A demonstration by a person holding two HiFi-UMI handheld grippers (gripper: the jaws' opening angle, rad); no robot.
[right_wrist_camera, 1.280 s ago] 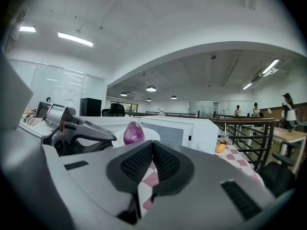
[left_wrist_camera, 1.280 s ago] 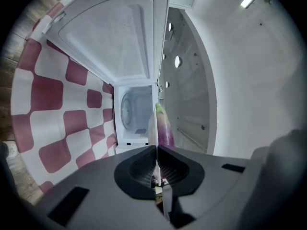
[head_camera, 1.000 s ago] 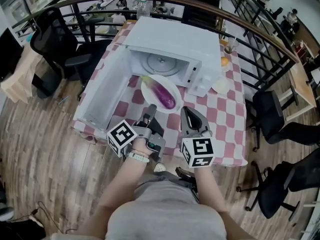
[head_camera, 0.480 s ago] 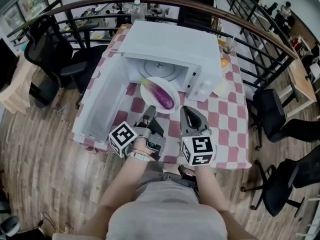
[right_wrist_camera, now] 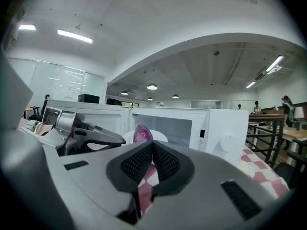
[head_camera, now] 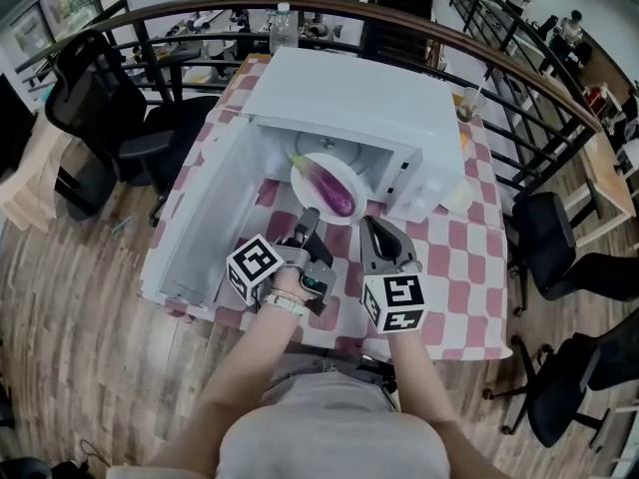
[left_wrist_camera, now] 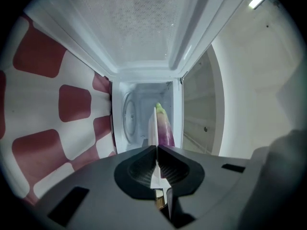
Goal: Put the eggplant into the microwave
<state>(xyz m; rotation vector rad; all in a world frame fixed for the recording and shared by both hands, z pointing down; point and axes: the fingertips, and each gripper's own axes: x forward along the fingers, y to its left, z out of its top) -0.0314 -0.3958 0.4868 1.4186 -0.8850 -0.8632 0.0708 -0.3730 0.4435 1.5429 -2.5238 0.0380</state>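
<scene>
A purple eggplant (head_camera: 333,190) lies on a white plate (head_camera: 312,171) that hangs at the mouth of the open white microwave (head_camera: 369,98). My left gripper (head_camera: 308,218) is shut on the plate's near rim. In the left gripper view the plate (left_wrist_camera: 153,126) shows edge-on with the eggplant (left_wrist_camera: 166,128) beside it and the microwave's turntable (left_wrist_camera: 128,121) behind. My right gripper (head_camera: 371,226) hangs just right of the plate, shut with nothing in it. Its own view shows the eggplant (right_wrist_camera: 142,133) past its closed jaws and the left gripper (right_wrist_camera: 86,133) to the left.
The microwave door (head_camera: 205,218) stands swung open to the left over the red-checked tablecloth (head_camera: 469,257). A bottle (head_camera: 285,23) stands behind the microwave, a cup with a straw (head_camera: 467,103) at its right. Office chairs (head_camera: 95,98) and a railing (head_camera: 519,78) ring the table.
Both grippers have moved forward toward the microwave. The plate with the eggplant went with the left one, from over the tablecloth to the cavity's mouth.
</scene>
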